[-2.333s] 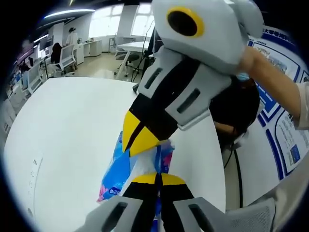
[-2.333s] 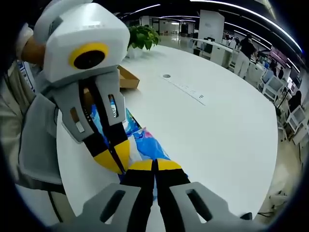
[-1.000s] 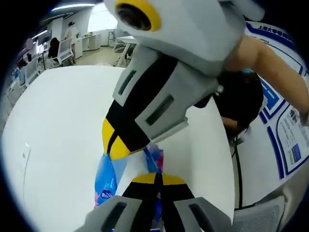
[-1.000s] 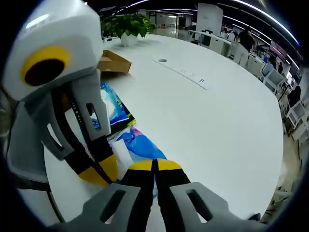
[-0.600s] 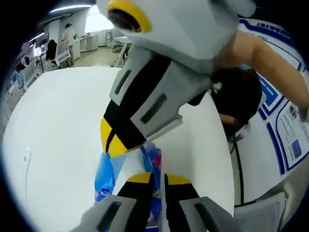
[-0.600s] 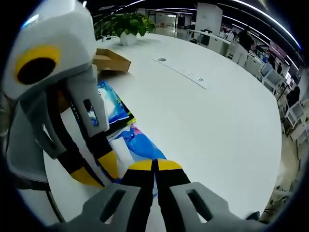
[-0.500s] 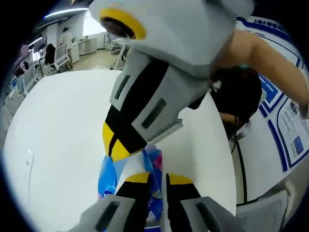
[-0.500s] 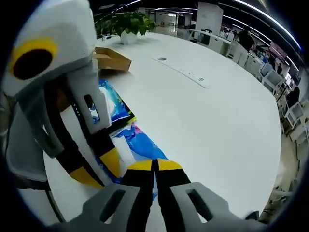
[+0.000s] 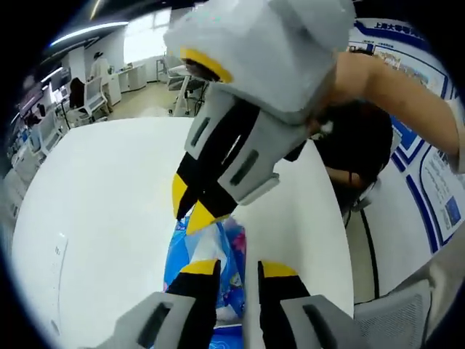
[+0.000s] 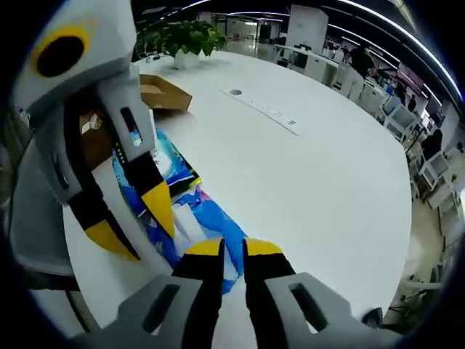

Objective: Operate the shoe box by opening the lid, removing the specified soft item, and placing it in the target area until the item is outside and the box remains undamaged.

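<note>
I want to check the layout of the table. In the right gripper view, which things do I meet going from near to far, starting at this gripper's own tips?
Right gripper → blue soft packet → cardboard box → potted plant.

Open-plan office: desks (image 10: 320, 69), swivel chairs (image 9: 91, 109), potted plant (image 10: 182, 40).

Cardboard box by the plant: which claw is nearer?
Left. The left claw hangs over the blue packet's end toward the cardboard box; the right claw over its far end.
</note>
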